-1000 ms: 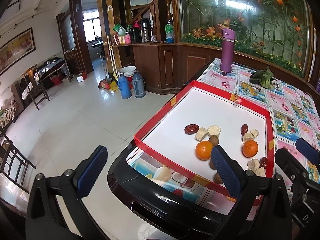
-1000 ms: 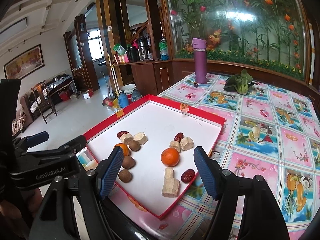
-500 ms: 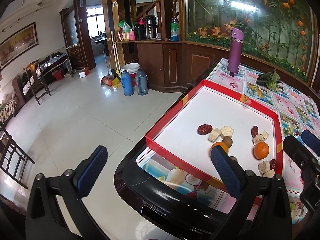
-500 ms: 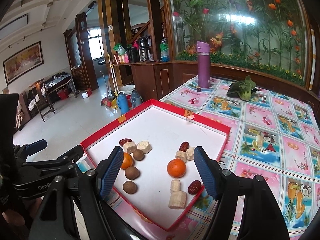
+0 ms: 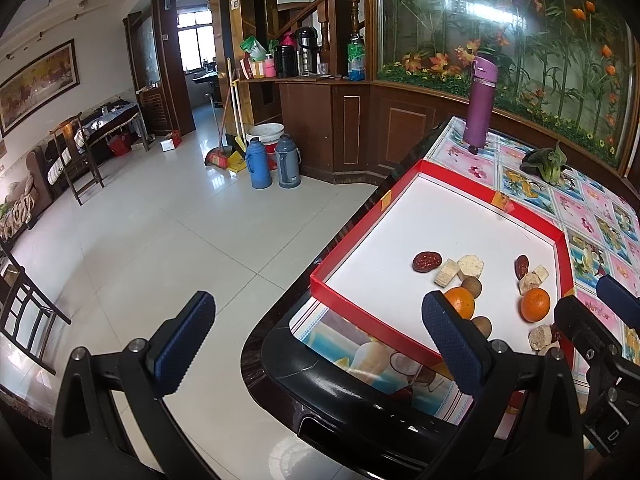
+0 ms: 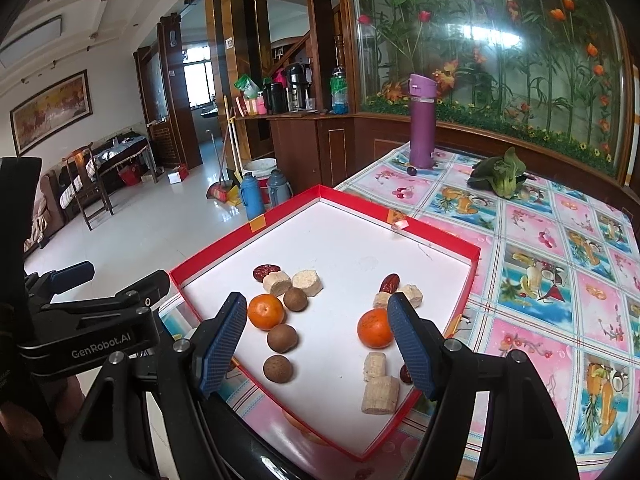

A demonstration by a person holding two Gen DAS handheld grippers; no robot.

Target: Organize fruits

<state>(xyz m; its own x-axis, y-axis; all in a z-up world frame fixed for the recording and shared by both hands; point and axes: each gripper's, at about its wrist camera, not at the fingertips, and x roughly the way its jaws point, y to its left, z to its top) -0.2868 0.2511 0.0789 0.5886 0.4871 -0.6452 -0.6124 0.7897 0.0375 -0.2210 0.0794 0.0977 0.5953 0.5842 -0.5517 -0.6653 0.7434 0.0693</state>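
Both grippers have drawn back from the red tray [image 6: 224,246], which now sits farther off in each view. Left gripper [image 5: 316,340], fingers wide apart and empty, hangs beyond the tabletop's [image 6: 532,240] near left corner. Right gripper [image 6: 316,340], also spread and empty, hovers over the tray's near edge. Fruit lies in two clusters: left orange [image 6: 266,311] with brown round fruits, right orange [image 6: 374,328] with pale chunks and red dates.
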